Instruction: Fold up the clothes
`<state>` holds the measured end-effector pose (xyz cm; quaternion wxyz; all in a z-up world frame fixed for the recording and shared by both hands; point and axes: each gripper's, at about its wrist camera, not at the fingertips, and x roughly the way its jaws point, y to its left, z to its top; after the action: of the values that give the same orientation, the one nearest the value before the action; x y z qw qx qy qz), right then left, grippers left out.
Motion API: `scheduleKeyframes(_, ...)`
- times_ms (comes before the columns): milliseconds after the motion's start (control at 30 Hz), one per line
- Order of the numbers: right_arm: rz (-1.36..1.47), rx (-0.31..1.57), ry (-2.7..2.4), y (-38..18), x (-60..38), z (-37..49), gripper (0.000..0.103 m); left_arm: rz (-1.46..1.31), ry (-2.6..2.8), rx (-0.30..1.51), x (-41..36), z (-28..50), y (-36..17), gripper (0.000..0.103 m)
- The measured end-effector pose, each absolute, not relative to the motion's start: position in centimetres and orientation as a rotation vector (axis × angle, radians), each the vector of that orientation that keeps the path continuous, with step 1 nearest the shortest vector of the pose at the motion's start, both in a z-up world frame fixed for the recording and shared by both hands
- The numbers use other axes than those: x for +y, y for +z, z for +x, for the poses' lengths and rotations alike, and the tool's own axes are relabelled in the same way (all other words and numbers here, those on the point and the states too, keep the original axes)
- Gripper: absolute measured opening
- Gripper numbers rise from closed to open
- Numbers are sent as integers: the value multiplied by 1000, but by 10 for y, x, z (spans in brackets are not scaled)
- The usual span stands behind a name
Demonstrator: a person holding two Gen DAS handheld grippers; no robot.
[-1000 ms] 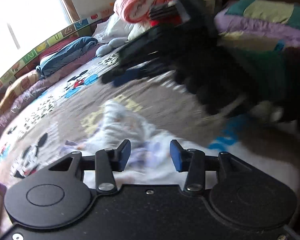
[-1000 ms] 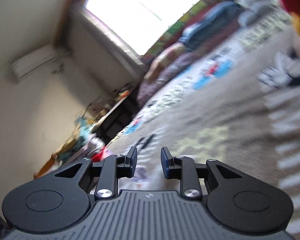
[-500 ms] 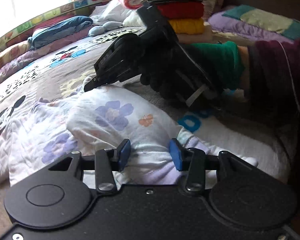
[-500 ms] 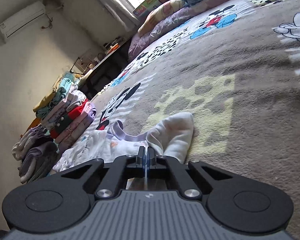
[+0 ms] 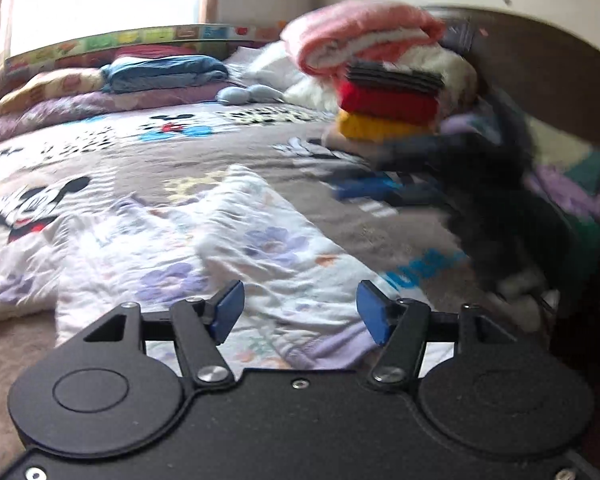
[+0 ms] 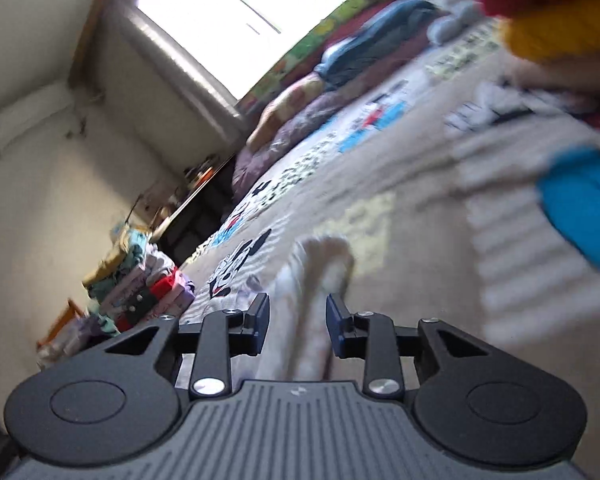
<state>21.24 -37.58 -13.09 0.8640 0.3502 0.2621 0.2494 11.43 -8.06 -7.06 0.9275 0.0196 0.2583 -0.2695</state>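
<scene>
Left gripper (image 5: 300,312): jaws just widened, nothing clamped, held above the near hem of the floral garment (image 5: 236,256). Right gripper (image 6: 298,330): clenched half a second ago, jaws now parted; a white sleeve (image 6: 316,280) is seen between the pads, apparently untouched. Garment is spread on the cartoon-print bedspread (image 5: 152,160). Open bedspread is left beyond the sleeve; a folded stack (image 5: 388,104) bounds the far right.

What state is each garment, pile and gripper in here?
floral garment: partly folded, lying on the bed.
left gripper: open, jaws just widened, over the garment's near edge.
right gripper: open, jaws just parted, white cloth fold between them, unpinched.
striped, red and yellow stack: folded.
bedside clothes pile: folded, stacked.
</scene>
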Motion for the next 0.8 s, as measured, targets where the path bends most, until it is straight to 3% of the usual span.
scheduleKeyframes(100,779,565,497,-136,-384,181,35,-59,-464,529,-50,121,-66,62)
scheduleKeyframes(233,849,609,452,-149,-390,147,48,-279,-259,548,7,136,-68,63)
scheduleKeyframes(400,902,631,370,-162,-397,129,49,-610,-61,530,87,143,-85,63)
scheduleKeyframes(800,890,586,369,-180,-389,137,50,-1000,182,425,213,162,-124,63)
